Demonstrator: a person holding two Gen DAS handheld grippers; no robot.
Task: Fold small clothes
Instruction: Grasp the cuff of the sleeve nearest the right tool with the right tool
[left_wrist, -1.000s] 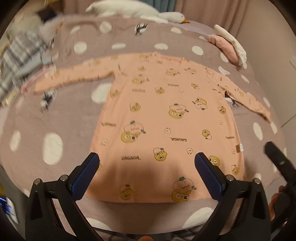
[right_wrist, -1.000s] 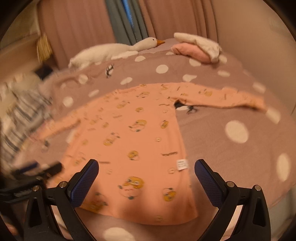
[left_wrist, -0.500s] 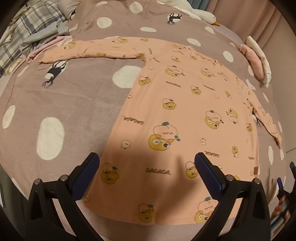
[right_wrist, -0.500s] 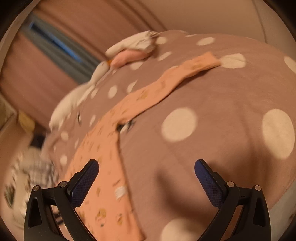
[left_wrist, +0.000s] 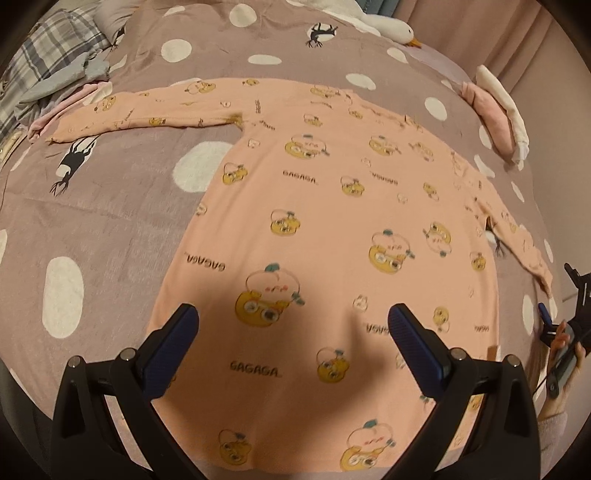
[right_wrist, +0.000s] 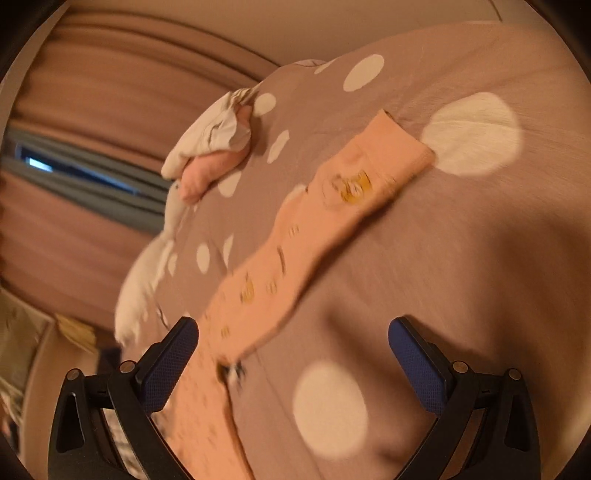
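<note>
Your left gripper (left_wrist: 291, 328), jaws spread, hangs over the flat peach cartoon-print long-sleeved shirt (left_wrist: 332, 229) on the dotted mauve bedspread (left_wrist: 110, 221). Only your right gripper (right_wrist: 293, 343), also spread, shows the shirt's cuff (right_wrist: 391, 155) closely.

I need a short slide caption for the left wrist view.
Open left gripper above a peach long-sleeved top spread flat on a dotted blanket.

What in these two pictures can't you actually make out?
- Shirt hem: left view, cut off by the bottom edge and gripper.
- Sleeve print: right view, motion-blurred.
- Folded pile: both views, too bunched to identify.
- Right gripper: barely visible in left view.
</note>
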